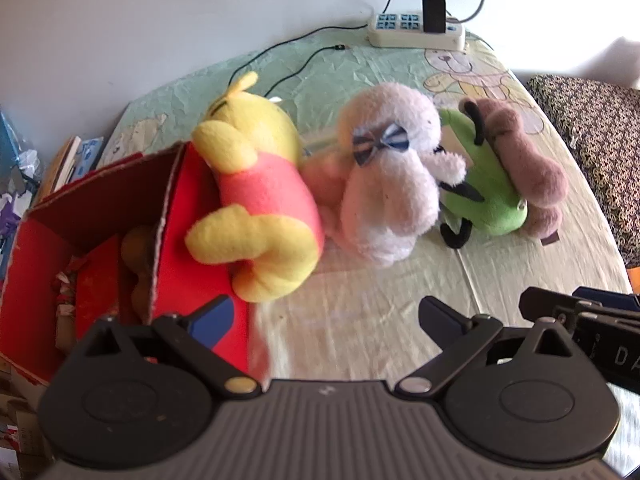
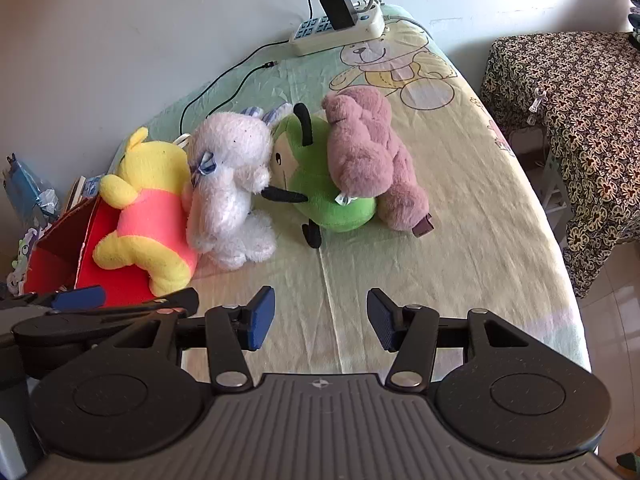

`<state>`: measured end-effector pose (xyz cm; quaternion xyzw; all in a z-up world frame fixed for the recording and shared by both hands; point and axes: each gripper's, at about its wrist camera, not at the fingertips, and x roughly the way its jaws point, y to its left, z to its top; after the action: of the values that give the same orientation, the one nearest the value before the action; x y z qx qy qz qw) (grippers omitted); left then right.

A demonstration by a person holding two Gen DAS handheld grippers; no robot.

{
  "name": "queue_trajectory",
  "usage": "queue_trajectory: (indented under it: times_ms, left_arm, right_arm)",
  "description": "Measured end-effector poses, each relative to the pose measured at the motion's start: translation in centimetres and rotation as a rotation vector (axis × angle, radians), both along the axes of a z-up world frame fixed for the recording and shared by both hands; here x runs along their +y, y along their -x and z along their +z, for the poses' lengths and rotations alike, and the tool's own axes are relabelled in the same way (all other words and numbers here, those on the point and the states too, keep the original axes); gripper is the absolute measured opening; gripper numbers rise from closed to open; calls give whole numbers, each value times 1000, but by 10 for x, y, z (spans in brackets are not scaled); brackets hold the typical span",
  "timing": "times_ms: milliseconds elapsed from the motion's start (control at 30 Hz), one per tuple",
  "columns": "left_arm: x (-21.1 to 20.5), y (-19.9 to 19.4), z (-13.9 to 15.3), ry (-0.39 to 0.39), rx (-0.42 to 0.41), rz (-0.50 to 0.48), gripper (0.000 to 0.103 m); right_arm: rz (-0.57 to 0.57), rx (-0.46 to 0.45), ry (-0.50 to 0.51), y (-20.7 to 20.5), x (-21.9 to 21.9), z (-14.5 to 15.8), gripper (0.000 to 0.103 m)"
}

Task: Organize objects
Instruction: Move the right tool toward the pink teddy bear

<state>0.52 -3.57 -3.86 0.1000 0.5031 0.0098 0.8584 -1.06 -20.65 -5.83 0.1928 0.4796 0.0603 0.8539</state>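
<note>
Table (image 2: 440, 248), cloth-covered: bears all the items; both grippers hang above its near edge, pointing down at the toys; nothing lifted yet.

Red box (image 1: 192, 240), at the table's left end: open at the top; one brown rounded object (image 1: 138, 248) shows inside, kind unclear, beside scraps of crumpled paper; the rest of the interior is hidden; judged the place the toys are to go.

Yellow bear (image 1: 256, 200), red shirt: lies against the box's outer wall, head toward the wall behind, not inside; touches the white toy.

White plush (image 2: 230, 192), bow at its neck: sits between the bear and the green toy, touching both.

Mauve plush (image 2: 368, 160): leans on the back of the green toy, at the right end of the row.

Green plush (image 2: 324, 192), black limbs: wedged between white and mauve.

Power strip (image 2: 340, 32), at the far edge: charger plugged in, well apart from the toys.

Left gripper (image 1: 324, 320): jaws wide apart, nothing between them; nearest the bear and box.

Right gripper (image 2: 320, 316): jaws partly apart, nothing between them.

Step in hand, as judged: approach before a pick; next move calls for lowering the left jaws around the bear's body, closing, then lifting clear over the box wall.
</note>
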Motion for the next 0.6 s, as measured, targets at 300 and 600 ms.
queue_trajectory:
  times_ms: [300, 600]
  left_arm:
    - [-1, 5, -10, 15, 38, 1, 99]
    - [2, 9, -13, 25, 42, 13, 99]
  right_arm:
    - [-2, 13, 9, 5, 0, -2, 55]
    - [6, 18, 21, 9, 4, -3, 55]
